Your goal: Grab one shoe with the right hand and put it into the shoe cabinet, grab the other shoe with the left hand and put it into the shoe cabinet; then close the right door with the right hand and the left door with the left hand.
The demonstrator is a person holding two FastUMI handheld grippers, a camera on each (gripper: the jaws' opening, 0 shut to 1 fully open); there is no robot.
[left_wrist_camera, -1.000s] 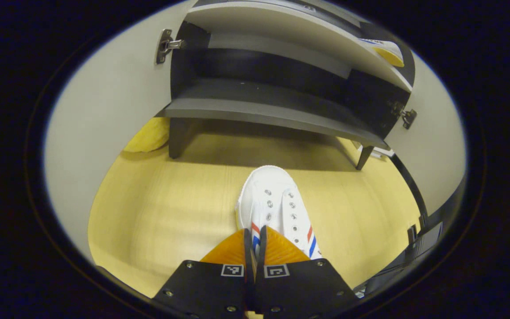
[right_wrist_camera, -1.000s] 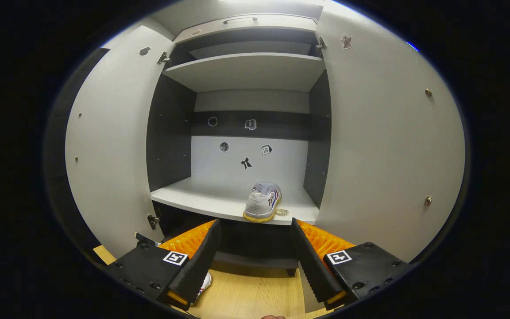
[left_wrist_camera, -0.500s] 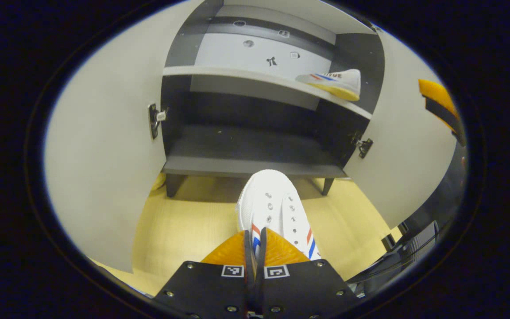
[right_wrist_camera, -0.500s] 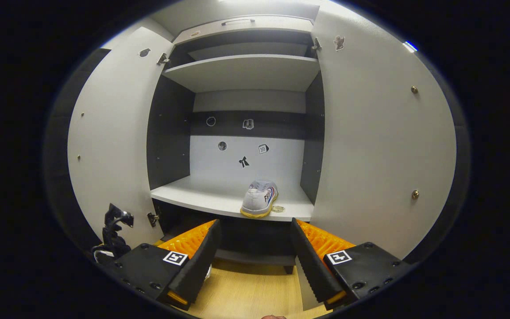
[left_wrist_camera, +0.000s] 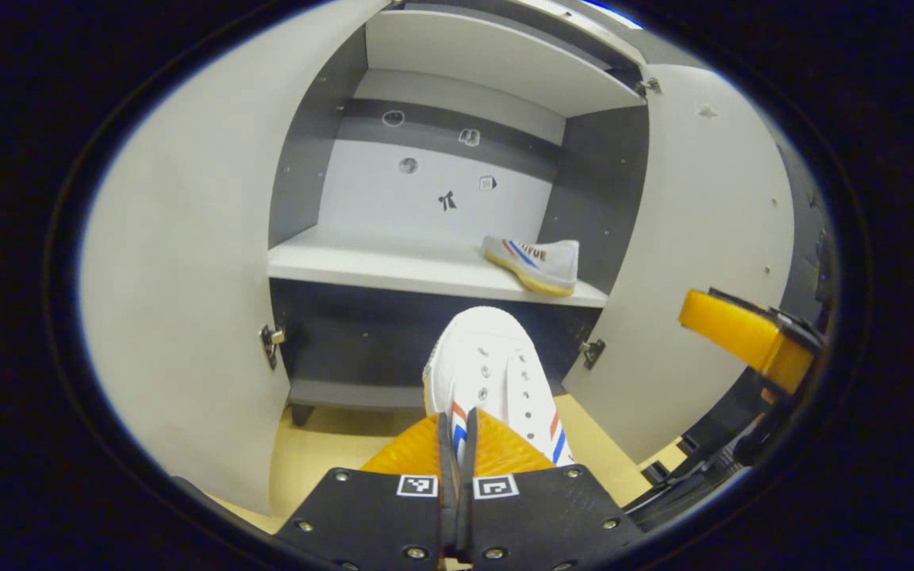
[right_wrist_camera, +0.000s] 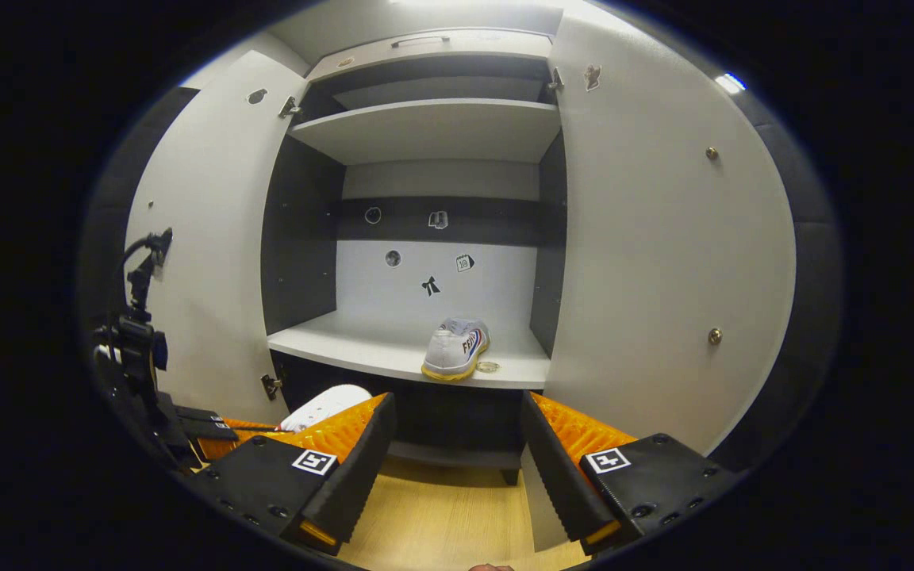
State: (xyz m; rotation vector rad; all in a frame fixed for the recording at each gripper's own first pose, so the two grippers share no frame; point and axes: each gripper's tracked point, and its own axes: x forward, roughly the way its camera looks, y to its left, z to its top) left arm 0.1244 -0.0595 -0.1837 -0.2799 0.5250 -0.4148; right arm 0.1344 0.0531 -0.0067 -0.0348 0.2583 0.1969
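Left claw [left_wrist_camera: 455,444] is clamped tight on the white sneaker [left_wrist_camera: 489,377], holding it up in front of the open shoe cabinet [left_wrist_camera: 425,262], toe pointing at the dark space under the middle shelf [left_wrist_camera: 393,266]. Other sneaker [right_wrist_camera: 455,349] already sits near that shelf's right front edge. Right claw [right_wrist_camera: 457,444] hangs back with its fingers wide apart, gripping nothing. Both doors stand open.

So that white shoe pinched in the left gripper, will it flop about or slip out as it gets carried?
Probably some sag: the left gripper pinches the white shoe by thin canvas at its rear, so the toe juts out unsupported. It looks light for its size, being a slim canvas sneaker. Slipping seems unlikely, since the ribbed orange fingers close tightly on cloth.
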